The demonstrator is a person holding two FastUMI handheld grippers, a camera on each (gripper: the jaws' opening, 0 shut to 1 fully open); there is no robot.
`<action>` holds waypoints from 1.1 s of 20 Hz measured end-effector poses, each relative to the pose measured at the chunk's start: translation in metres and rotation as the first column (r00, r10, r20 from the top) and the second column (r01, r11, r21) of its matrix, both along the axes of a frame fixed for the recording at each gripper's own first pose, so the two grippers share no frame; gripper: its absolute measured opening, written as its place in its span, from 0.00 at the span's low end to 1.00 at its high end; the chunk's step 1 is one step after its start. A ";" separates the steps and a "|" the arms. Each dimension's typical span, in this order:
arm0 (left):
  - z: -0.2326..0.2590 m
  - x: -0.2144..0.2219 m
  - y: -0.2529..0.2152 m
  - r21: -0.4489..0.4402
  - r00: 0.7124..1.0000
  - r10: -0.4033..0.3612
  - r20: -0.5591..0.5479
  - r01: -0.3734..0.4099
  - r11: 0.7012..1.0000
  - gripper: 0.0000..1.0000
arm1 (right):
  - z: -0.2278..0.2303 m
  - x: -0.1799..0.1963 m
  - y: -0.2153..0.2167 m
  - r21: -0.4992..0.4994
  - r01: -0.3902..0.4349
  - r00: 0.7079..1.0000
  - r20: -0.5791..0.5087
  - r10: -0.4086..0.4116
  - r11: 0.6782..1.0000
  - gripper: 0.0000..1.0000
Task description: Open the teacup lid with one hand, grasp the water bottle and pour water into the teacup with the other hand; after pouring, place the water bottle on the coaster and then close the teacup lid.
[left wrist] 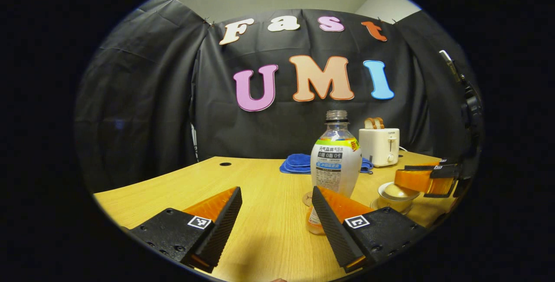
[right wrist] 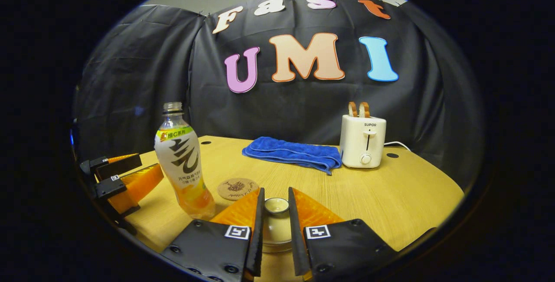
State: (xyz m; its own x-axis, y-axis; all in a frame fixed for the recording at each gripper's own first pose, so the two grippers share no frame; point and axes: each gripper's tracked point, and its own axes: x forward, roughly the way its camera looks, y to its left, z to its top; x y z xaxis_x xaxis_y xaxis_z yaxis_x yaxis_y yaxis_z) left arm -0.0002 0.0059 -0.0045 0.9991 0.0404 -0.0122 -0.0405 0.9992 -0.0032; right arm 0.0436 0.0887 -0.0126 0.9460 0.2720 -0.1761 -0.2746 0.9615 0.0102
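An uncapped bottle [left wrist: 336, 160] with a little orange liquid at the bottom stands upright on the table; it is also the tall bottle [right wrist: 184, 165] at the left. My left gripper [left wrist: 275, 191] is open. The bottle stands just behind its right finger, not between the fingers. From the other side, the left gripper [right wrist: 151, 164] sits to the left of the bottle, apart from it. A pale teacup [left wrist: 396, 197] stands with its lid [right wrist: 276, 225] on. My right gripper [right wrist: 276, 198] is shut on the lid's knob [right wrist: 276, 205]; the right gripper [left wrist: 399, 181] hovers over the cup. A round cork coaster [right wrist: 237, 188] lies between bottle and cup.
At the back of the wooden table [right wrist: 390, 195] stands a white toaster [right wrist: 363, 141] holding two slices of bread, its cord trailing to the right. A folded blue cloth [right wrist: 295, 152] lies left of it. The table's near edge curves close under both grippers.
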 end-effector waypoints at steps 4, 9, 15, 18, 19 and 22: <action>0.002 0.001 -0.003 0.007 1.000 -0.012 0.006 0.012 1.000 0.95 | 0.013 -0.009 -0.005 0.012 0.006 1.000 0.026 -0.007 1.000 0.32; 0.004 -0.001 -0.010 0.004 0.999 -0.039 0.015 0.039 0.999 0.95 | 0.018 -0.026 -0.008 0.012 -0.001 0.999 0.042 0.001 1.000 0.32; 0.006 -0.014 -0.030 -0.020 0.990 -0.140 0.018 0.140 0.990 0.95 | 0.030 -0.034 -0.021 0.024 0.005 0.997 0.073 -0.007 1.000 0.32; 0.011 -0.018 -0.053 -0.021 0.973 -0.232 0.011 0.233 0.972 0.96 | 0.028 -0.036 -0.029 0.040 0.010 0.998 0.059 -0.012 0.999 0.32; 0.014 -0.016 -0.056 -0.007 0.970 -0.244 0.009 0.244 0.970 0.96 | 0.027 -0.037 -0.030 0.042 0.011 0.998 0.056 -0.014 0.999 0.32; 0.016 -0.008 -0.066 0.007 0.962 -0.273 -0.002 0.273 0.962 0.96 | 0.021 -0.040 -0.036 0.034 0.014 0.999 0.050 -0.016 0.999 0.33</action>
State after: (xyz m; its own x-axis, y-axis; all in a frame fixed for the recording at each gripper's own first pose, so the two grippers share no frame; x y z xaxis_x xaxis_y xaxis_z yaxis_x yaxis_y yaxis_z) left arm -0.0086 -0.0604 0.0119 0.9722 -0.2337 -0.0141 0.2337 0.9723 0.0040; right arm 0.0039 0.0528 0.0087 0.9574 0.2629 -0.1194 -0.2613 0.9648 0.0293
